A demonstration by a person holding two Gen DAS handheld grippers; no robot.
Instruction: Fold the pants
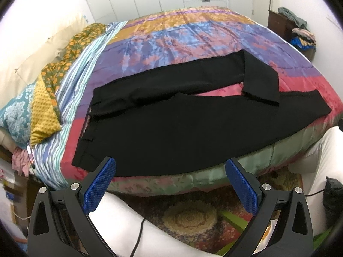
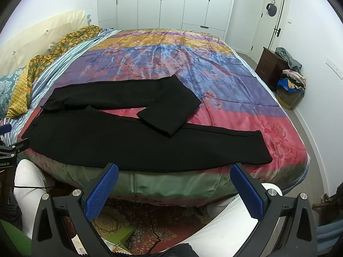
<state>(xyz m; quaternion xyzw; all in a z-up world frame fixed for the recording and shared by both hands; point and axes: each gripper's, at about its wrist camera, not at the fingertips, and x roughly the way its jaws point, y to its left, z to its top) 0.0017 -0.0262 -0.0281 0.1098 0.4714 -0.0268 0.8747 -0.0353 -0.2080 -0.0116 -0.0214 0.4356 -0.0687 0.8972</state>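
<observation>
Both your left gripper point(image 1: 170, 172) and right gripper point(image 2: 174, 178) hang wide open, empty, off the bed point(image 2: 171, 184) edge; black pants point(image 2: 120, 137) lie on the slick quilt point(image 2: 214, 68), far leg doubled back, so one-layer pinches probably drag them off.

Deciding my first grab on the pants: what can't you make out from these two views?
- Pants: black cloth swallows seams and creases in both views.
- Far leg's bent-back end: it covers part of the near leg.
- Waistband: front or back side up, unclear.
- Left gripper and right gripper: both open, holding nothing.
</observation>
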